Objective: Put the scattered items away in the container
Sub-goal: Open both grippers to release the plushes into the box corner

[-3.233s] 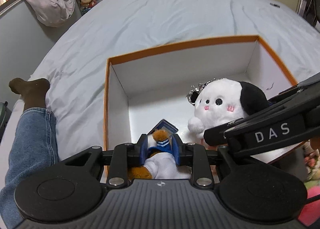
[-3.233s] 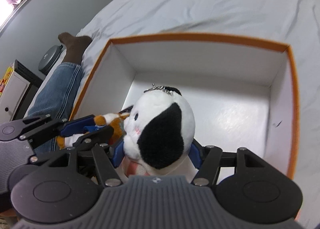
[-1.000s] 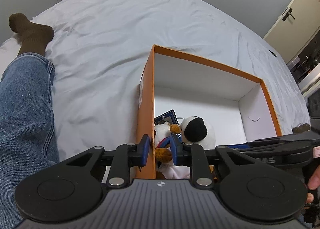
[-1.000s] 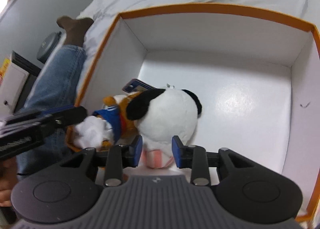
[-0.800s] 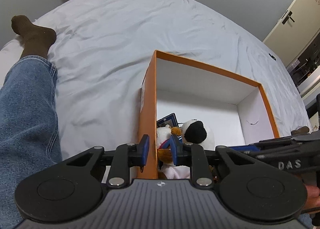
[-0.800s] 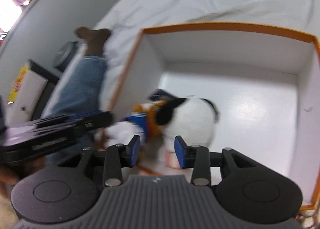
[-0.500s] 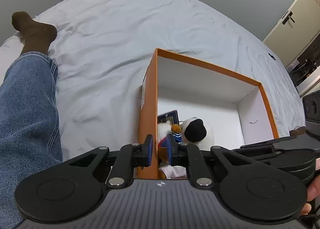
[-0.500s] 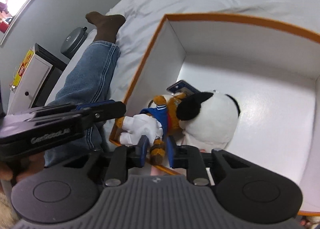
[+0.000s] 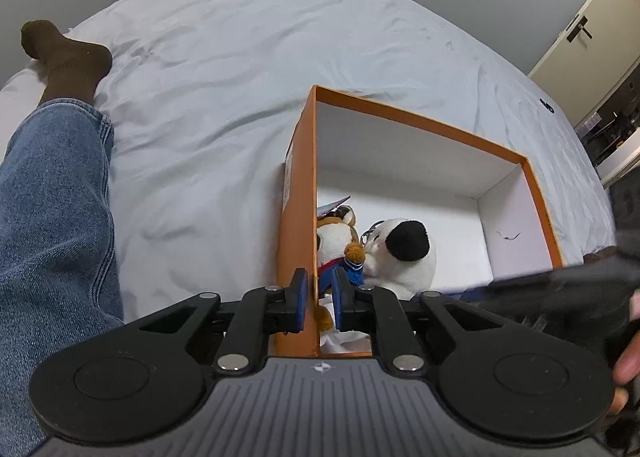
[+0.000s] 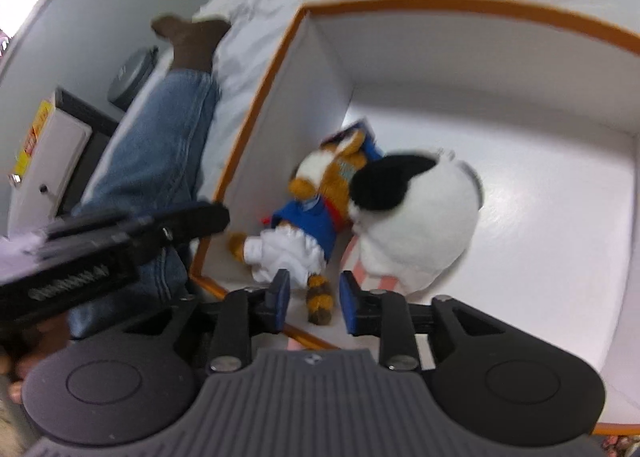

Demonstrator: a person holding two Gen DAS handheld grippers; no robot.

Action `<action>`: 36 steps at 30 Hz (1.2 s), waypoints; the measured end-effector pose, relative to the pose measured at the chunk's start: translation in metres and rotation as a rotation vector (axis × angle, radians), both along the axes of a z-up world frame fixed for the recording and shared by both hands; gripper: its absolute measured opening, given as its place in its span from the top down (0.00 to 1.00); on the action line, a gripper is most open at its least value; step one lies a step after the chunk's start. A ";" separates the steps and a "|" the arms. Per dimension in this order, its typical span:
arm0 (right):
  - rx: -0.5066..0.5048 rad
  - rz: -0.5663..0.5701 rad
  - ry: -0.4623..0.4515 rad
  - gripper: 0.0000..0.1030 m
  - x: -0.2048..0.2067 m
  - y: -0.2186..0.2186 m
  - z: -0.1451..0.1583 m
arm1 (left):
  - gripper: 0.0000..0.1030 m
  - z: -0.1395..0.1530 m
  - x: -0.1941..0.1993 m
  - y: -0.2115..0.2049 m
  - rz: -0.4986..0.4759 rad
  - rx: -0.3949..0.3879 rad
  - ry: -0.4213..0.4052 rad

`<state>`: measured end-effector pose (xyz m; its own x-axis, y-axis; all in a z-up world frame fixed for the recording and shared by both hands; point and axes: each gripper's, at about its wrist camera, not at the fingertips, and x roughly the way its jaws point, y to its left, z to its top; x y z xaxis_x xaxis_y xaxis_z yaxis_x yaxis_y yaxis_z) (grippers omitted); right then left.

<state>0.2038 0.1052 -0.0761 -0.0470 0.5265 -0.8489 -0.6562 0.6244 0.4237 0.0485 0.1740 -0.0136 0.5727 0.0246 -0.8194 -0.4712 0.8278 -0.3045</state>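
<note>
Both plush toys, the fox (image 10: 316, 213) and the black-and-white dog (image 10: 416, 217), look light and soft, best pinched at the body, while the left gripper (image 9: 318, 299) fingers are closed on nothing and the right gripper (image 10: 314, 303) fingers are opening, empty.

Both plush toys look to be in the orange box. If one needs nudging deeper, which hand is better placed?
Right, probably. The right tool hangs over the box's near edge with its jaws opening around the brown-and-white plush's striped foot. The left tool is shut, straddling the orange cardboard box's side wall.
</note>
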 end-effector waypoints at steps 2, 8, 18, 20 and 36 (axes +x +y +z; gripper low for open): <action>0.003 -0.061 -0.036 0.65 0.008 -0.009 0.005 | 0.86 -0.001 0.001 -0.002 -0.005 0.012 0.006; -0.011 -0.216 -0.098 0.43 0.030 -0.018 0.003 | 0.86 -0.004 0.006 -0.010 -0.014 0.073 0.036; 0.032 -0.251 -0.031 0.29 0.046 -0.004 -0.026 | 0.85 -0.010 0.009 -0.017 -0.034 0.098 0.063; 0.050 -0.256 0.012 0.29 0.049 -0.002 -0.032 | 0.85 -0.010 0.009 -0.019 -0.035 0.101 0.064; 0.011 -0.215 0.015 0.43 0.023 -0.008 -0.026 | 0.85 -0.009 0.008 -0.023 -0.014 0.151 0.067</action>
<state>0.2266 0.0967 -0.1024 0.0546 0.5352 -0.8430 -0.5019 0.7446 0.4402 0.0564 0.1508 -0.0231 0.5182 0.1426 -0.8433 -0.4746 0.8682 -0.1448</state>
